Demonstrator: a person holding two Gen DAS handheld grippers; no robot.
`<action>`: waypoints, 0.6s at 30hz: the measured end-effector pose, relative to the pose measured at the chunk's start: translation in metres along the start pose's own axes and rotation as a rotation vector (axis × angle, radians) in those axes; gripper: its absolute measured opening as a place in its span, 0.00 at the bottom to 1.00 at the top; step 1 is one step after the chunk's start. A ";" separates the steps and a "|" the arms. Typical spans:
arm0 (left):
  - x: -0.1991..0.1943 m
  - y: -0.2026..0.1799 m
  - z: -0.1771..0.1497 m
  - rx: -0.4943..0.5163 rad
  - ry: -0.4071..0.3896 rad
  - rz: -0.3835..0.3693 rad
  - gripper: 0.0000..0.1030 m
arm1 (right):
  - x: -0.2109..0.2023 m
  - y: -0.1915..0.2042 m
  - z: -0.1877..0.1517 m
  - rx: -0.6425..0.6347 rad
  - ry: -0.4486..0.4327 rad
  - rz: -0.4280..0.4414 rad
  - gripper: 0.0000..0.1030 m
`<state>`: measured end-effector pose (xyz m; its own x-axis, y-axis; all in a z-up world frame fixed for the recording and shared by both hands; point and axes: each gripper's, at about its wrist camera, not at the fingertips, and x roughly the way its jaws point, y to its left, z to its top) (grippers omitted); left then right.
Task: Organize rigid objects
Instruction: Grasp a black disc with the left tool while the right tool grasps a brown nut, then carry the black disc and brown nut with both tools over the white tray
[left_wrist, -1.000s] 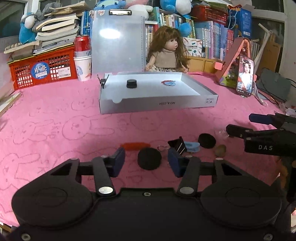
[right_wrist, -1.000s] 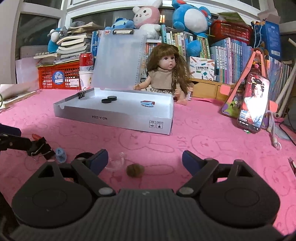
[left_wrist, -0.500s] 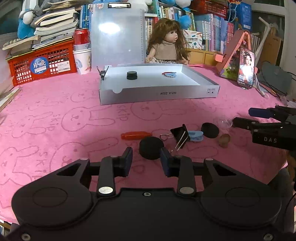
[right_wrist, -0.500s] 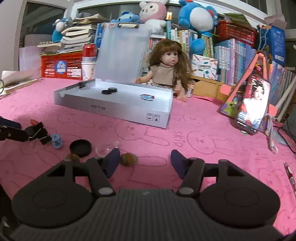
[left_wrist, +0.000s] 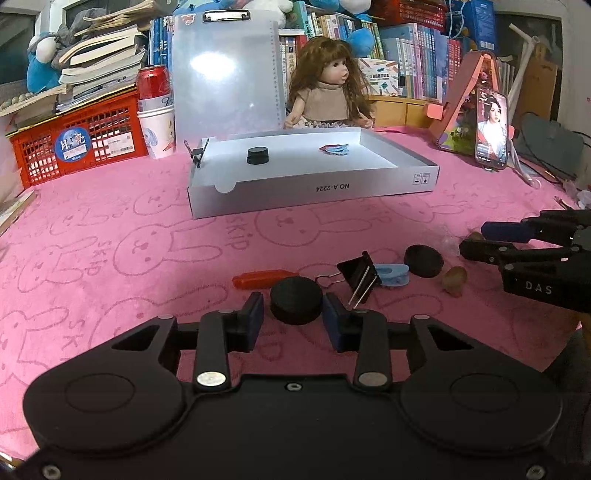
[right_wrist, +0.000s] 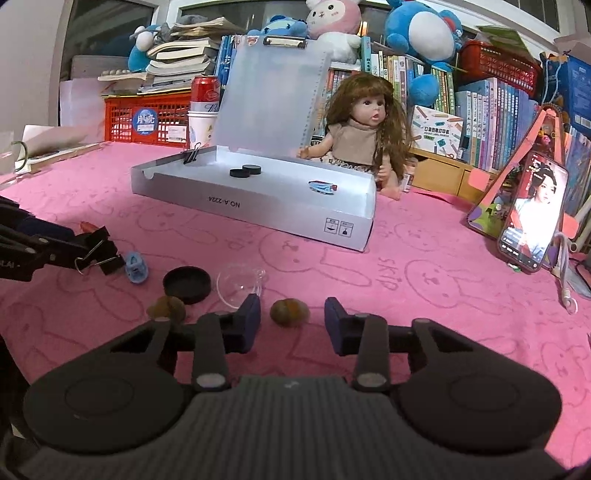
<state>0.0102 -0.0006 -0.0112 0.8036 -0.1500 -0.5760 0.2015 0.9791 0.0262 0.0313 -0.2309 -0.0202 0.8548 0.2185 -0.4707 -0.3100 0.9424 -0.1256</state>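
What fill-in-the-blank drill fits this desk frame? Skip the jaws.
1. The cloth on the desk is ___ with rabbit outlines.
2. Behind the white box sits a long-haired ___.
3. The red can stands on stacked paper ___.
4. The loose binder clip on the cloth is coloured ___.
Missing words: pink; doll; cups; black.

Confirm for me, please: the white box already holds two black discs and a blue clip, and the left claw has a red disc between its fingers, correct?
Not quite: the disc between the left claw's fingers is black, not red, as the left wrist view shows. The rest stands: the white box holds two black discs and a blue clip, clearest in the right wrist view.
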 end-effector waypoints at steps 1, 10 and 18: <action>0.001 0.000 0.000 0.000 0.000 -0.001 0.34 | 0.000 0.001 0.000 -0.003 0.000 0.002 0.40; 0.003 0.001 0.003 -0.019 -0.007 -0.002 0.29 | -0.001 0.005 0.001 0.012 -0.003 -0.020 0.26; -0.007 0.004 0.012 -0.029 -0.043 0.012 0.29 | 0.000 0.002 0.012 0.046 0.004 -0.054 0.26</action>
<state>0.0120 0.0022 0.0023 0.8296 -0.1433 -0.5397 0.1759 0.9844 0.0090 0.0357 -0.2259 -0.0100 0.8679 0.1663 -0.4681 -0.2442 0.9634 -0.1105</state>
